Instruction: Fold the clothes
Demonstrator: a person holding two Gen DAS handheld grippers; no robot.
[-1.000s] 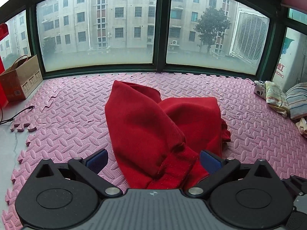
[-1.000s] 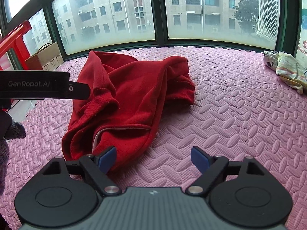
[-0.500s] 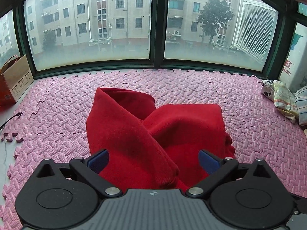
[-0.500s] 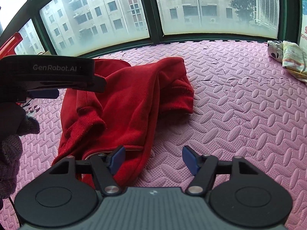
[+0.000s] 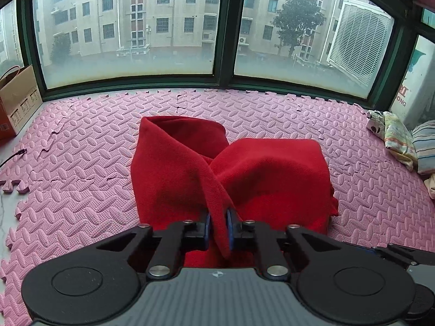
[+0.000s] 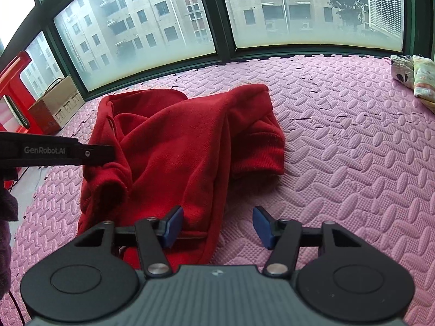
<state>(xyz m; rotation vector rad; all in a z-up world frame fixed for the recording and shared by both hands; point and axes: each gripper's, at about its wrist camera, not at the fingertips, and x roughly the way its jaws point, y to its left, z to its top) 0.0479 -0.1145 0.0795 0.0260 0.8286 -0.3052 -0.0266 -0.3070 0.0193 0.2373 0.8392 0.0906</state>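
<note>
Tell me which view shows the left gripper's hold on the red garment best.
The left wrist view: the left gripper is shut on a fold of the red garment, cloth pinched between both blue pads. The right wrist view shows only that gripper's side meeting the cloth, pads hidden.

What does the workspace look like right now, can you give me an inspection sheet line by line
Surface: pink foam puzzle mat, seams lifting in places.
Job's things: red fleece garment, crumpled and partly folded over itself on the mat.
Clutter: folded patterned clothes and striped fabric at the mat's right edge; cardboard box at far left.
Grippers: left gripper shut on a fold of the red garment; right gripper open, its left finger over the garment's near edge.
Cables: black cable lying at the mat's left edge.
Surroundings: dark-framed bay window facing apartment blocks and a tree; red object at left.
</note>
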